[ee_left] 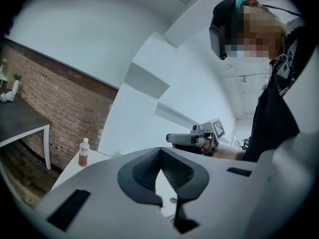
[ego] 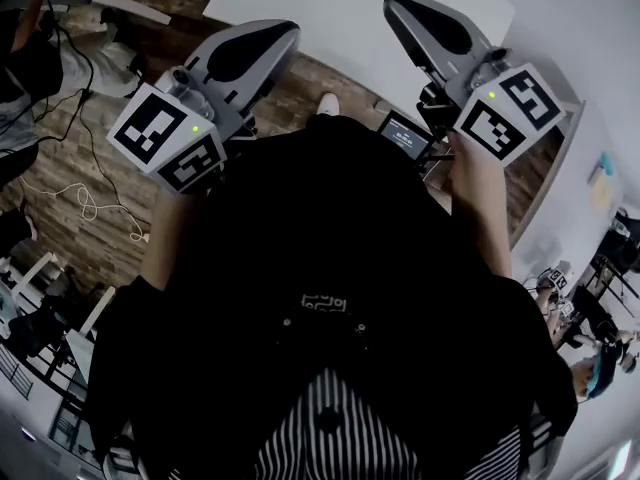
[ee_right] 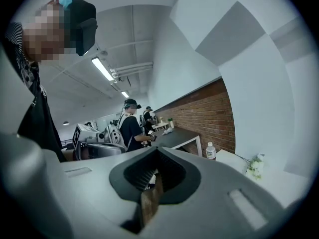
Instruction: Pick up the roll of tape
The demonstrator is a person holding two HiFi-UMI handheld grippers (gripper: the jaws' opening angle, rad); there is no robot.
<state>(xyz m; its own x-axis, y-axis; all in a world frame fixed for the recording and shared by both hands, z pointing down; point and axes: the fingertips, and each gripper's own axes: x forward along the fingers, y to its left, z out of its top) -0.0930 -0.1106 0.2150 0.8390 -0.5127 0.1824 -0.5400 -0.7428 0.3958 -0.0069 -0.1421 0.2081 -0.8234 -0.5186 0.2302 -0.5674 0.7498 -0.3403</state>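
Two closed, empty grippers: left gripper (ego: 283, 36); right gripper (ego: 398, 10)

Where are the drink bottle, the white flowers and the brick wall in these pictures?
drink bottle (ee_left: 83, 153): left gripper view, middle of its body.
white flowers (ee_right: 256, 167): right gripper view, on the blossoms.
brick wall (ee_left: 60, 108): left gripper view, bare bricks mid-wall.

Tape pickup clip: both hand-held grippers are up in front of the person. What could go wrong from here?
1. No roll of tape shows in any view, so the reach may start towards the wrong spot.
2. The left hand-held gripper and right hand-held gripper are both shut and empty. Unless opened first, they would likely push the roll away.
3. A bottle stands near the edge of the white table; a careless sweep could knock it over.
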